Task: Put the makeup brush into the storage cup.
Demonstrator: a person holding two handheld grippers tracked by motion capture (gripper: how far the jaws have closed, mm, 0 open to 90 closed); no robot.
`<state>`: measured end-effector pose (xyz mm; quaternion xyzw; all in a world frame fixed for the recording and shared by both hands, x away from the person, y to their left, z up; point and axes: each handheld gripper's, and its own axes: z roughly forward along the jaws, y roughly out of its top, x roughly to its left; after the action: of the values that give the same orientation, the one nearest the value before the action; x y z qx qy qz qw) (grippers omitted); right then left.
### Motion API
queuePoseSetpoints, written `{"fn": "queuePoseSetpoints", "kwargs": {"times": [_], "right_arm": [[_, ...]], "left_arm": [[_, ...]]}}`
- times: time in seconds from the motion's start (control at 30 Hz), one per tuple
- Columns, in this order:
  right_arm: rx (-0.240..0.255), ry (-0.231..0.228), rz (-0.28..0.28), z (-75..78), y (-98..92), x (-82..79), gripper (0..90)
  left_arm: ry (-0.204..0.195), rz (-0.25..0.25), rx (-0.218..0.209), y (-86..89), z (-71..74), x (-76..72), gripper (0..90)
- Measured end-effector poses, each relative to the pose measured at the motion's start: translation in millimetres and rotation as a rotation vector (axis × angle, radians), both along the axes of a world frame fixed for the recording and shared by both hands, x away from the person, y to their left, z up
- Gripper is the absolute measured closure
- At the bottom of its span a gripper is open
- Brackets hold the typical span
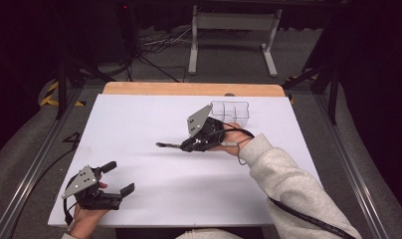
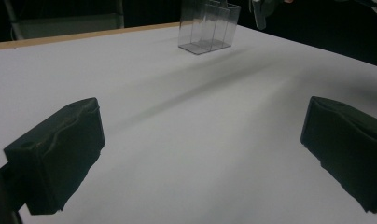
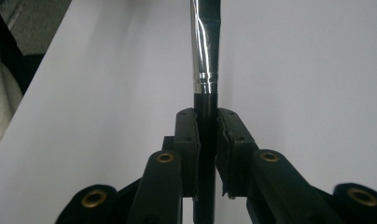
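Note:
My right gripper [image 1: 185,145] is shut on a slim brush [image 3: 204,60] with a black handle and a shiny silver ferrule. The brush [image 1: 167,145] sticks out to the left, held a little above the white table near its middle. In the right gripper view the handle is pinched between both pads [image 3: 186,135]. My left gripper [image 1: 120,177] rests at the near left of the table, jaws spread wide and open, nothing between its pads [image 2: 60,154]. A clear plastic box with compartments [image 1: 231,112] stands at the far side, just behind the right hand; it also appears as the clear box [image 2: 208,27].
The white table top [image 1: 139,119] has a wooden strip [image 1: 189,88] along its far edge. Beyond it are a grey floor with cables [image 1: 159,45] and a white metal frame [image 1: 234,30]. Dark stands flank both sides.

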<state>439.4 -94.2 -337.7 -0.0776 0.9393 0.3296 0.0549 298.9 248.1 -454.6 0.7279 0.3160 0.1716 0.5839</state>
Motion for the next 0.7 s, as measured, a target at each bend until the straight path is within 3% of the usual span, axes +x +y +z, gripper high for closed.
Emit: {"fn": "queuePoseSetpoints", "kwargs": {"times": [0.27,0.53,0.7], "right_arm": [[0.131,0.034,-0.055,5.1,-14.5,4.6,79.5],[0.257,0.037,-0.121,3.0,-26.7,5.3,79.4],[0.301,0.039,-0.149,1.4,-30.2,5.8,79.4]], "left_arm": [[0.001,0.000,-0.001,-0.2,0.1,0.1,0.2],[0.005,0.001,-0.004,-1.0,-0.1,0.2,0.2],[0.008,-0.001,-0.007,-0.4,-0.1,0.4,0.2]]}}
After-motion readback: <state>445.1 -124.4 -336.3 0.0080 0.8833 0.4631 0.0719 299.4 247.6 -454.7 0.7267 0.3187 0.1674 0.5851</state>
